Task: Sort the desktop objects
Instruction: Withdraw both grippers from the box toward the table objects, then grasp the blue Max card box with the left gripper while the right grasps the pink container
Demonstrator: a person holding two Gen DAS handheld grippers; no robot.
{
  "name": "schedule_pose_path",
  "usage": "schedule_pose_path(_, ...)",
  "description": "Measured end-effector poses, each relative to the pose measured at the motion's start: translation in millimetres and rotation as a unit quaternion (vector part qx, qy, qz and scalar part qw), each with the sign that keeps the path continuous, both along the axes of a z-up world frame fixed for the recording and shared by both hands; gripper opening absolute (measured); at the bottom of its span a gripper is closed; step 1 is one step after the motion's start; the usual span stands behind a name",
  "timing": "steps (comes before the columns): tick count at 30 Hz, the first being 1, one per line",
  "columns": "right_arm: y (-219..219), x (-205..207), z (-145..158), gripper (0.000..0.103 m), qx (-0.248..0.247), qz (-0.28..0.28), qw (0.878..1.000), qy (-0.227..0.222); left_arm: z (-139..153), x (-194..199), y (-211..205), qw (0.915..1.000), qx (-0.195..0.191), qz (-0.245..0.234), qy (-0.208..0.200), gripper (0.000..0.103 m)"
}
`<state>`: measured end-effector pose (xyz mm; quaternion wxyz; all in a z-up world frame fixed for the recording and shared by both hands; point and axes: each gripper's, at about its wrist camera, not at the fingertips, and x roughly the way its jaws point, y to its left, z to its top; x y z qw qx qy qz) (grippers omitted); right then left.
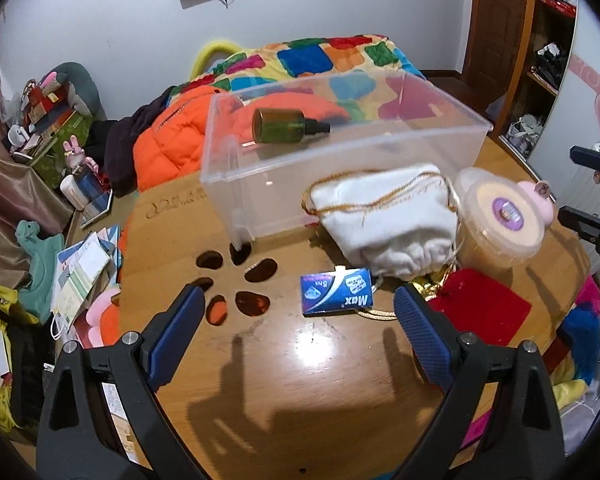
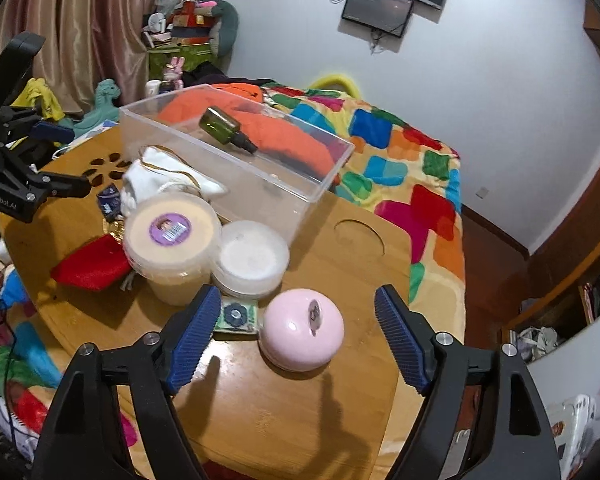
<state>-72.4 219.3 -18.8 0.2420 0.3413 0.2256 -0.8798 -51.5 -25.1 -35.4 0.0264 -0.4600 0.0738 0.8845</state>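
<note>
A: Pink case (image 2: 303,334), domed and glossy, sits on the desk (image 2: 284,420) between your right tongs (image 2: 296,332), which are spread and empty. Looks light, hard, slippery.

B: So where do you grip?

A: Low on its sides, below the dome, or the pads may slide off.

B: And the left tongs (image 1: 300,320)?

A: Spread too, empty, above the blue box (image 1: 336,290): stiff card, flat faces, easy. Clear bin (image 1: 340,152) beyond holds only a green bottle (image 1: 286,125).
</note>
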Motion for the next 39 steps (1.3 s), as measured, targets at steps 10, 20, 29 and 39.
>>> schedule_pose_path(10, 22, -13, -30, 0.082, -0.037, -0.035, 0.998, -0.047, -26, -13, -1, 0.9994, 0.018, 0.014, -0.025, 0.096)
schedule_pose_path(20, 21, -23, -50, 0.081, -0.038, -0.043, 0.997, -0.058, -34, -22, 1, 0.9992, 0.024, 0.013, -0.028, 0.096)
schedule_pose_path(29, 31, -39, -56, 0.080, -0.079, -0.055, 0.991, -0.092, -37, -24, 1, 0.9994, 0.023, 0.016, -0.021, 0.094)
schedule_pose_path(39, 26, -40, -57, 0.061, -0.086, -0.042, 0.991, -0.090, -42, -26, -1, 0.9995, 0.018, 0.019, -0.015, 0.081)
